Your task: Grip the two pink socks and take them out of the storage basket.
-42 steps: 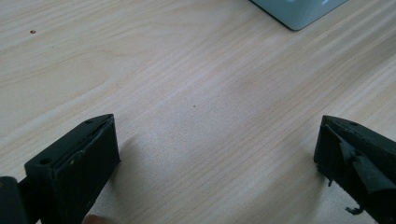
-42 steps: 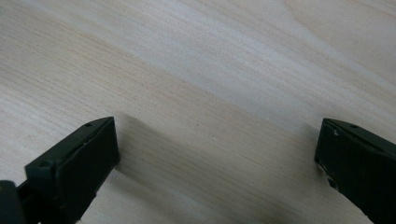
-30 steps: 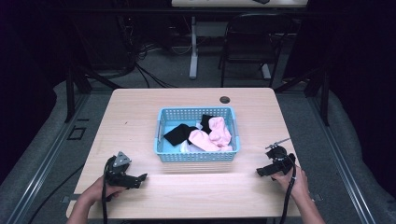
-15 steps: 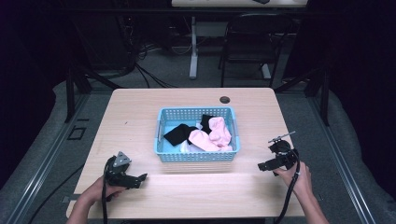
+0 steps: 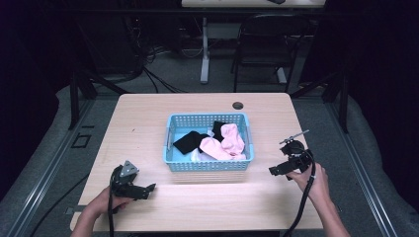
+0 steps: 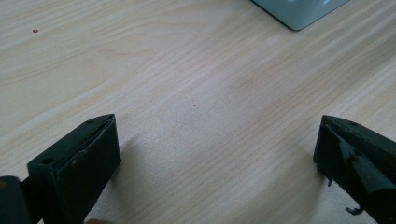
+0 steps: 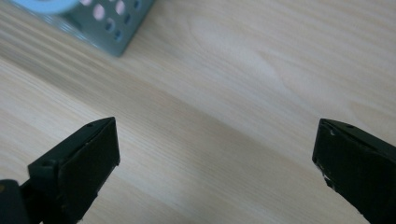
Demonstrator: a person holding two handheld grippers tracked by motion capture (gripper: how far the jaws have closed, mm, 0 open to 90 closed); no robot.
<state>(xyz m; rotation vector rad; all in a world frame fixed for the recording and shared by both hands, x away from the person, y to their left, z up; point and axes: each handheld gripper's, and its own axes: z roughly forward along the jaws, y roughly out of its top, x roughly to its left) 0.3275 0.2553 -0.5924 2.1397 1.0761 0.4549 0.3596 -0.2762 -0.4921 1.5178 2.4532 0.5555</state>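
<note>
Blue basket [image 5: 207, 165] of socks untouched, right tool [image 5: 275, 171] lifted nearer it (jaws wide apart), left tool [image 5: 149, 187] unmoved, also agape

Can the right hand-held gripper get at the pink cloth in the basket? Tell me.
Probably yes: the right hand-held gripper is open beside the basket, and the pink cloth lies uncovered on top.

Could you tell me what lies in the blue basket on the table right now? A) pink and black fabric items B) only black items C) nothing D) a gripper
A: the high view shows pink and black fabric items lying inside the blue basket.
</note>
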